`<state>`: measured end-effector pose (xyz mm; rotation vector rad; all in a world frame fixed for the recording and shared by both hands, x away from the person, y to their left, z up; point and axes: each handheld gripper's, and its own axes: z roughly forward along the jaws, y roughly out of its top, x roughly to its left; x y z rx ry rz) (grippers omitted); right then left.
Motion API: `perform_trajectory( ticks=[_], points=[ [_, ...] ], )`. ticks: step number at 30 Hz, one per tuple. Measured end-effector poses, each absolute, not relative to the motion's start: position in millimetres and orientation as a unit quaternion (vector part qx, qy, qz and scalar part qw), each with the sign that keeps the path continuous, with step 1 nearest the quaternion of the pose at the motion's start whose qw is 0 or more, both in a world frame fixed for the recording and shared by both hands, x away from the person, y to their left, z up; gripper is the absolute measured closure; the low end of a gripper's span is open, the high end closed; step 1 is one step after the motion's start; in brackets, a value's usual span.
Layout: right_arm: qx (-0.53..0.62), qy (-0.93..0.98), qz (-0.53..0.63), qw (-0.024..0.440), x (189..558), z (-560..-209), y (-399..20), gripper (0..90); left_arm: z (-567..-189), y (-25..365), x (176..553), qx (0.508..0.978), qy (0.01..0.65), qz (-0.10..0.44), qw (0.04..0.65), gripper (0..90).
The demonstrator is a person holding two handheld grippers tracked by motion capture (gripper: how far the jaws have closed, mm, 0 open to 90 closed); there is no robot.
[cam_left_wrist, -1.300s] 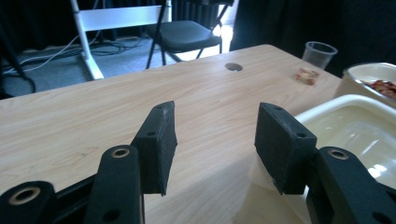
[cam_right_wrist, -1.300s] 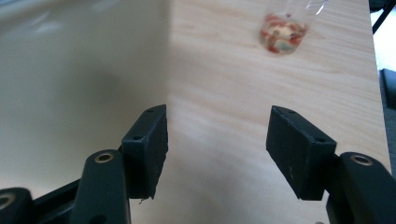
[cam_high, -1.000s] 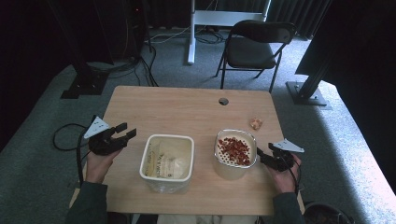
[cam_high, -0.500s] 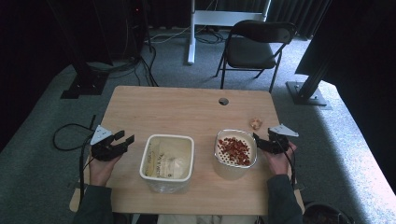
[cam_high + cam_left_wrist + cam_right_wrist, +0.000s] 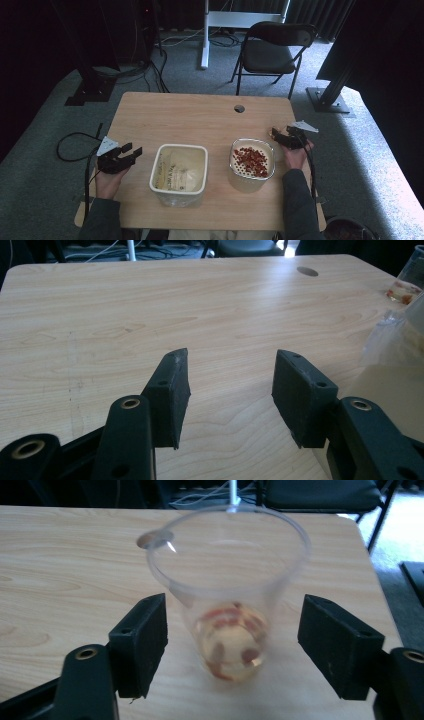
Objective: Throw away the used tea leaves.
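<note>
Right gripper (image 5: 232, 645): jaws have just been opening, now spread either side of the clear plastic cup (image 5: 227, 590) without touching it; cup stands upright near the tabletop's (image 5: 200, 115) right edge. Centre on it, push in until the wall sits deep between the pads (image 5: 142, 640), then close gently, since thin plastic buckles. Left gripper (image 5: 230, 390): jaws spread, nothing between them, by the left edge.

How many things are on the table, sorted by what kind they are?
White tubs: 1, the white tub with packets inside.
Strainer bowls: 1, the strainer bowl of red bits.
Clear cups: 1, the clear cup standing between the open jaws of the right hand-held gripper.
Total: 3
</note>
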<state>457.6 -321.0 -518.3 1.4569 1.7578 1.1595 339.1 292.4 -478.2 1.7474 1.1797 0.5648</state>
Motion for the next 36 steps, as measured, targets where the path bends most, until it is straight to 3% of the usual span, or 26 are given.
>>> perform_trajectory(
  ticks=[2, 8, 12, 17, 36],
  points=[
    [0.543, 0.659, 0.434, 0.287, 464.2, -515.0, -318.4, 20.5, -478.7, 292.1, 338.8, 0.711, 0.479, 0.229, 0.461, 49.8],
    [0.541, 0.666, 0.428, 0.284, 477.5, -515.5, -317.2, 19.4, -477.7, 290.0, 337.6, 0.713, 0.476, 0.229, 0.461, 49.9],
    [0.540, 0.667, 0.428, 0.282, 483.9, -517.4, -316.8, 28.7, -478.9, 289.4, 338.5, 0.715, 0.476, 0.228, 0.458, 49.9],
    [0.533, 0.672, 0.422, 0.293, 477.4, -517.1, -314.5, 30.9, -481.0, 287.4, 339.6, 0.720, 0.475, 0.224, 0.455, 50.0],
    [0.495, 0.714, 0.397, 0.297, 366.9, -512.0, -320.2, 30.4, -488.1, 278.5, 341.4, 0.729, 0.474, 0.224, 0.440, 49.9]
  ],
)
